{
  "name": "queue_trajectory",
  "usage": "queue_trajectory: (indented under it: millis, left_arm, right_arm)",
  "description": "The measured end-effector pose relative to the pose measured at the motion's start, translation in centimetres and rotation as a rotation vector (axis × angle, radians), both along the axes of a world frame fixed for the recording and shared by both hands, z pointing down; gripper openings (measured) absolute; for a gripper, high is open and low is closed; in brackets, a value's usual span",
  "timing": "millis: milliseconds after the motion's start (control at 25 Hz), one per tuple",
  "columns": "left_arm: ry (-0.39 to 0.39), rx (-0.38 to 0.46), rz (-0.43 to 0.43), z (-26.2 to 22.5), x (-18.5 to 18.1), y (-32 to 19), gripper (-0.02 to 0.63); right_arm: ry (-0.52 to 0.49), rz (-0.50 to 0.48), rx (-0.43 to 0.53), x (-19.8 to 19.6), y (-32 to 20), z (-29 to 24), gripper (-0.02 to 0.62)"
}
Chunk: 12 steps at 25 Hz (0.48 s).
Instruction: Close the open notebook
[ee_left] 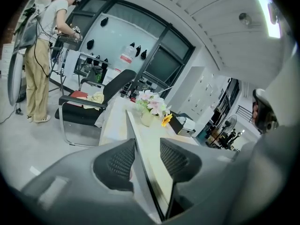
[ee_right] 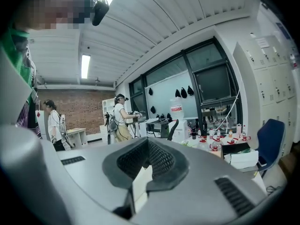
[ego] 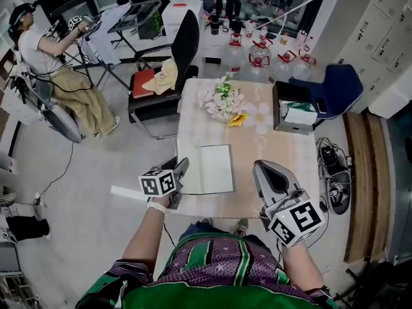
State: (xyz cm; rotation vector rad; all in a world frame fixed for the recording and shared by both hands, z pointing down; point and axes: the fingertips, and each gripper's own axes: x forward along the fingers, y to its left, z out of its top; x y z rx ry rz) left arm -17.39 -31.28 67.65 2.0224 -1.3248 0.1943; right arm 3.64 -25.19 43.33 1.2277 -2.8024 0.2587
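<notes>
The notebook (ego: 209, 169) lies open near the front left of the table (ego: 283, 153), one white page facing up. My left gripper (ego: 182, 165) is at its left edge. In the left gripper view its raised leaf (ee_left: 132, 135) stands edge-on between the jaws of this gripper (ee_left: 147, 158). The leaf leans on the left pad and a gap shows at the right pad. My right gripper (ego: 262, 167) hovers over the table to the right of the notebook, apart from it. In the right gripper view (ee_right: 147, 156) its pads meet; a pale sliver low in the slot is unclear.
A vase of flowers (ego: 222, 102) stands behind the notebook, with a black box of white items (ego: 293, 111) to its right. A black chair (ego: 170, 63) is at the table's far left. Water bottles (ego: 257, 56) and a blue chair (ego: 338, 85) lie beyond. A person (ego: 45, 50) works far left.
</notes>
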Motion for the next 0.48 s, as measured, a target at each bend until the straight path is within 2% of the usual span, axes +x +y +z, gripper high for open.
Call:
queue_trajectory:
  millis: [480]
  left_arm:
    - [0.009,0.005,0.088,-0.7,6.0,-1.1,0.175]
  right_arm:
    - [-0.020,0.032,0.010,3.7,-0.1,-0.4,0.000]
